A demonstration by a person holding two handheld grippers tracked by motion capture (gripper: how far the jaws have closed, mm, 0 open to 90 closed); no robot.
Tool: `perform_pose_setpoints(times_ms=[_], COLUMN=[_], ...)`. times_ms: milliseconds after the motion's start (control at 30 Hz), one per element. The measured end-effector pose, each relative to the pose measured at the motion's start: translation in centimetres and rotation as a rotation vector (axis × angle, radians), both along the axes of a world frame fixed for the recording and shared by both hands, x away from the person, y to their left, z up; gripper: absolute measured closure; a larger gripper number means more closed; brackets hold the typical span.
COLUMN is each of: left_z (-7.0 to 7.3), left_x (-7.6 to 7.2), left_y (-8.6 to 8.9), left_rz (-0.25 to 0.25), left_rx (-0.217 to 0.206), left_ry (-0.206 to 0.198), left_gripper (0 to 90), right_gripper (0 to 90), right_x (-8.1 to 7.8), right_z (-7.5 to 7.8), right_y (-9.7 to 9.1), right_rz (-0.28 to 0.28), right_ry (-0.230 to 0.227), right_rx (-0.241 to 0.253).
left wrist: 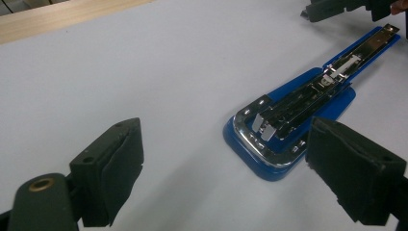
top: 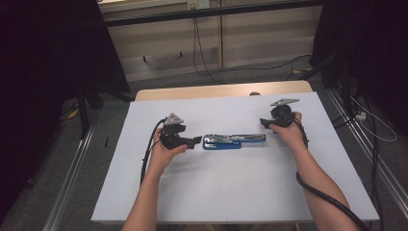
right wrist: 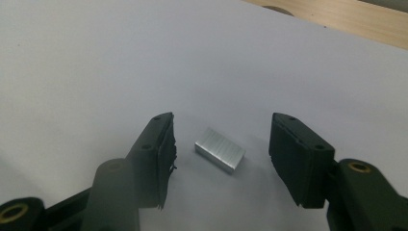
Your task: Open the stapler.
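In the right gripper view, the right gripper point(right wrist: 219, 161) stands with its jaws apart, and a small silver block of staples point(right wrist: 220, 149) lies flat on the white table cover point(right wrist: 96, 57) between the pads, touching neither. In the left gripper view, the left gripper point(left wrist: 226, 180) holds its jaws wide and empty; the blue stapler point(left wrist: 303, 113), swung fully open with its chrome rail up, lies just ahead, nearer one pad. No readable writing shows on either.
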State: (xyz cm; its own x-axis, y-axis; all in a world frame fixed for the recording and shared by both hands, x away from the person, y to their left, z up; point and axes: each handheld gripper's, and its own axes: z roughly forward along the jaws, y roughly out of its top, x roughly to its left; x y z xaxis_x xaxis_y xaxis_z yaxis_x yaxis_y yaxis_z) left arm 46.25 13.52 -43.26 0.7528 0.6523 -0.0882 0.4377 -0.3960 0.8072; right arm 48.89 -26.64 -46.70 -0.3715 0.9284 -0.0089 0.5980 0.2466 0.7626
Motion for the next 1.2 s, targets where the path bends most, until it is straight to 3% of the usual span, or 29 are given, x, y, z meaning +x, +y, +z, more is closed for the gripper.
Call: perform_pose_setpoints(times_ms=[67, 200, 533, 800, 833, 967, 1200], left_z=[0.0, 0.2, 0.4, 0.3, 0.3, 0.4, 0.6], left_x=[0.0, 0.0, -0.3, -0.2, -0.2, -0.2, -0.4], left_y=[0.1, 0.3, 0.1, 0.2, 0.2, 0.4, 0.5], left_rz=[0.002, 0.01, 0.009, 0.01, 0.012, 0.011, 0.007], left_rx=[-0.001, -0.001, -0.003, 0.004, 0.002, 0.01, 0.014], left_ry=[0.0, 0.0, -0.004, -0.005, -0.003, -0.007, -0.005], left_gripper=[13.4, 13.4, 13.4, 13.4, 13.4, 13.3, 13.2], right_gripper=[42.3, 50.2, 77.2, 71.5, 72.2, 79.8, 79.9], right_x=[0.3, 0.4, -1.2, -0.7, -0.7, -0.7, -0.9], right_z=[-0.1, -0.2, 0.2, 0.3, 0.2, 0.2, 0.3], right_y=[0.1, 0.3, -0.2, 0.1, 0.1, 0.3, 0.7], right_rz=[0.009, 0.038, 0.077, 0.072, 0.065, 0.048, 0.04], right_ry=[0.015, 0.027, 0.065, 0.065, 0.068, 0.067, 0.064], right_rx=[-0.011, -0.01, 0.013, 0.012, 0.028, 0.019, -0.005])
